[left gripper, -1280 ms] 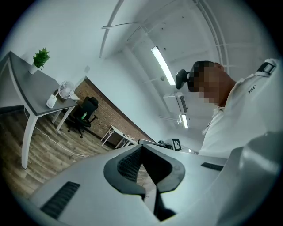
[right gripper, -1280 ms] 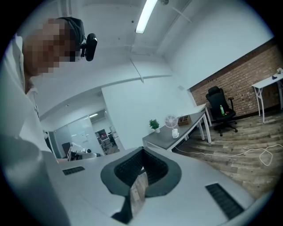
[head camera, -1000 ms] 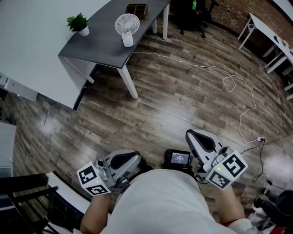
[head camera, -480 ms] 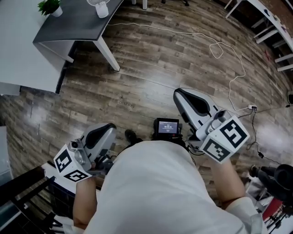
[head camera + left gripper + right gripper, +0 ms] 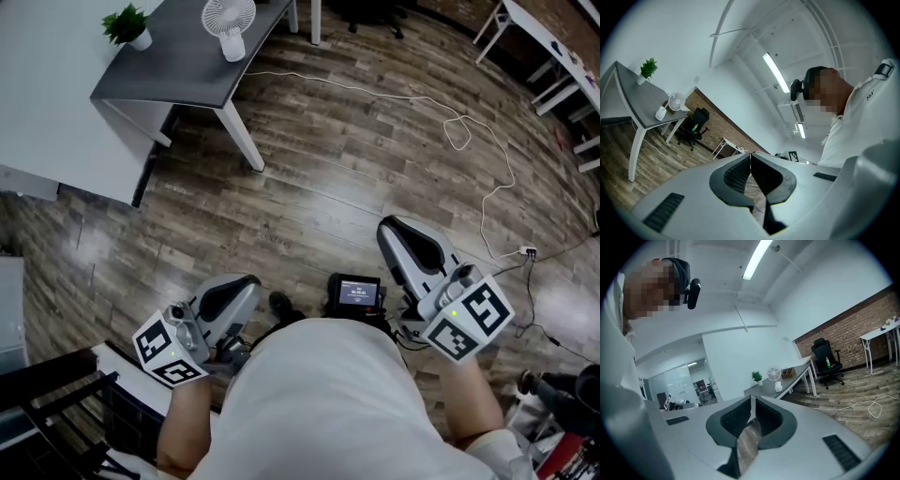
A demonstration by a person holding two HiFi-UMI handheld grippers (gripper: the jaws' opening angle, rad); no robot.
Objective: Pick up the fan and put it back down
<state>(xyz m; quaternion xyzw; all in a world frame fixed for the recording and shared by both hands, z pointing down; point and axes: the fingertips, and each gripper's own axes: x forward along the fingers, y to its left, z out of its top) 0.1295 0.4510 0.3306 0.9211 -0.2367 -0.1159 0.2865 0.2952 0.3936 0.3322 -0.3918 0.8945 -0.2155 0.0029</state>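
Wooden floor (image 5: 356, 178) is seen below, with the grey table (image 5: 187, 75) at upper left. Left tool (image 5: 249, 282) and right tool (image 5: 387, 228) are held close to the person's body, well apart from the table. Both are pressed fully closed, with nothing gripped or touched. The fan (image 5: 229, 25) is stood upright on the table, near a potted plant (image 5: 128, 25). Against half a second ago, the fan is shown whole, not cut by the top edge, and both tools are kept closed.
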